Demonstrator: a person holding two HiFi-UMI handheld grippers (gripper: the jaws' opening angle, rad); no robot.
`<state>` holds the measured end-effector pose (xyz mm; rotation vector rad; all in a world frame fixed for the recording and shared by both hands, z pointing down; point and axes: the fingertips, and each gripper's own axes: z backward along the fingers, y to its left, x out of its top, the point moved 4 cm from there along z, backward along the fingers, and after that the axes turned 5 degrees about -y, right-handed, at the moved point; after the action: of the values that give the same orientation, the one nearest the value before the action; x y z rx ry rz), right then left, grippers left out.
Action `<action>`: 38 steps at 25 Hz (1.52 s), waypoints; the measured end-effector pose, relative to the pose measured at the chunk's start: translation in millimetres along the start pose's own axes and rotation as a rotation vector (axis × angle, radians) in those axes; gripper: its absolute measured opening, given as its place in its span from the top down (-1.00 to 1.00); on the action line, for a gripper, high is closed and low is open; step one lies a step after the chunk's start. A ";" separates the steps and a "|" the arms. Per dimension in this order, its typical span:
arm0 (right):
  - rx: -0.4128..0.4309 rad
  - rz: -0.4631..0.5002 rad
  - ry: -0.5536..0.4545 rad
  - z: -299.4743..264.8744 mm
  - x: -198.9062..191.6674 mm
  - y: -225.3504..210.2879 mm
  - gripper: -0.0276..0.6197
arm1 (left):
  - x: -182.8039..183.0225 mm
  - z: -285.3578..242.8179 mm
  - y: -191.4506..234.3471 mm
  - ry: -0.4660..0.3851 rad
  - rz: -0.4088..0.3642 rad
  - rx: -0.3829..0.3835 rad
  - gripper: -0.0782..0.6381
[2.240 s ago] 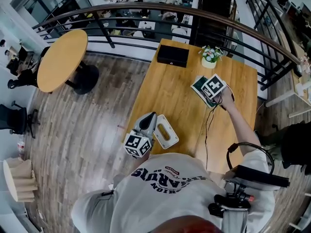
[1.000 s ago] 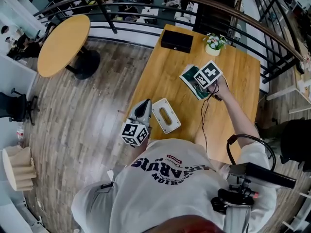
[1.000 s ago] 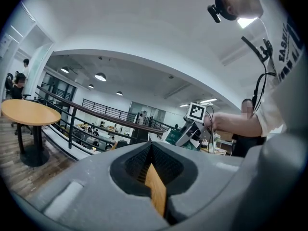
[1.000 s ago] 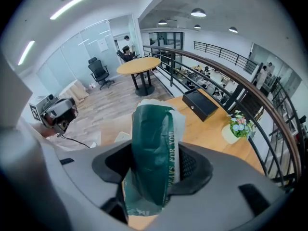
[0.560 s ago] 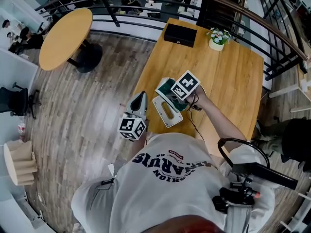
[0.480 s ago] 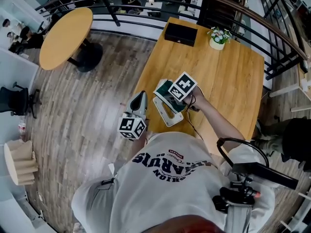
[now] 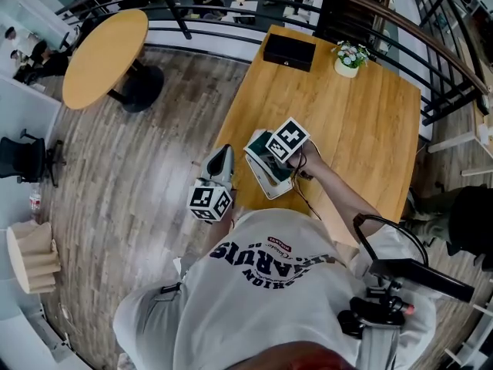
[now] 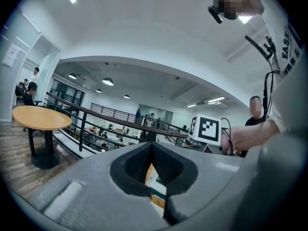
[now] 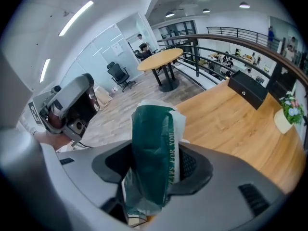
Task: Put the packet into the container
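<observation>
A green and white packet hangs between the jaws of my right gripper, which is shut on it. In the right gripper view the packet stands upright in that gripper. It is held directly over the white container near the table's front left edge, and hides most of it. My left gripper hovers just left of the container, off the table's edge, jaws together and empty. In the left gripper view its jaws point toward the right gripper's marker cube.
On the wooden table, a black box and a small flower pot stand at the far edge. A round table stands on the floor to the left. A railing curves behind.
My right gripper has carried the packet from the middle of the table toward me and to the left, until it is over the container. The left gripper has barely moved.
</observation>
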<state>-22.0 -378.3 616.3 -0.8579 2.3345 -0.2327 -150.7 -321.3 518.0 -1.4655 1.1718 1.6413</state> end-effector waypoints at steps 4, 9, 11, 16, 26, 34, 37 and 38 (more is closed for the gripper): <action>-0.011 -0.068 0.029 -25.6 -15.0 -6.8 0.19 | -0.9 -0.9 5.3 0.003 0.005 -0.002 0.78; -0.026 -0.167 0.092 -67.7 -47.3 -13.3 0.19 | -5.4 2.3 9.5 0.010 0.017 -0.003 0.78; -0.030 -0.202 0.125 -85.7 -60.5 -16.3 0.19 | -7.1 2.8 10.1 0.014 0.022 -0.003 0.78; -0.100 -0.255 0.203 -123.9 -91.9 -31.6 0.19 | -9.5 4.7 10.7 0.022 0.029 -0.011 0.78; -0.125 -0.262 0.235 -140.7 -109.1 -34.7 0.20 | -18.5 16.5 16.4 0.043 0.049 0.009 0.78; -0.076 -0.240 0.100 -130.2 -87.4 -32.3 -0.38 | -15.8 18.2 14.8 0.028 0.046 0.002 0.78; -0.099 -0.223 0.062 -118.2 -76.0 -39.1 -0.40 | -17.9 16.5 12.2 0.026 0.048 -0.002 0.78; -0.102 -0.223 0.057 -115.4 -73.5 -40.8 -0.40 | -17.7 16.5 11.4 0.026 0.049 -0.004 0.78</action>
<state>-28.9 -368.9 758.6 -1.1783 2.3182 -0.2356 -164.6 -309.2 537.3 -1.4750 1.2281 1.6625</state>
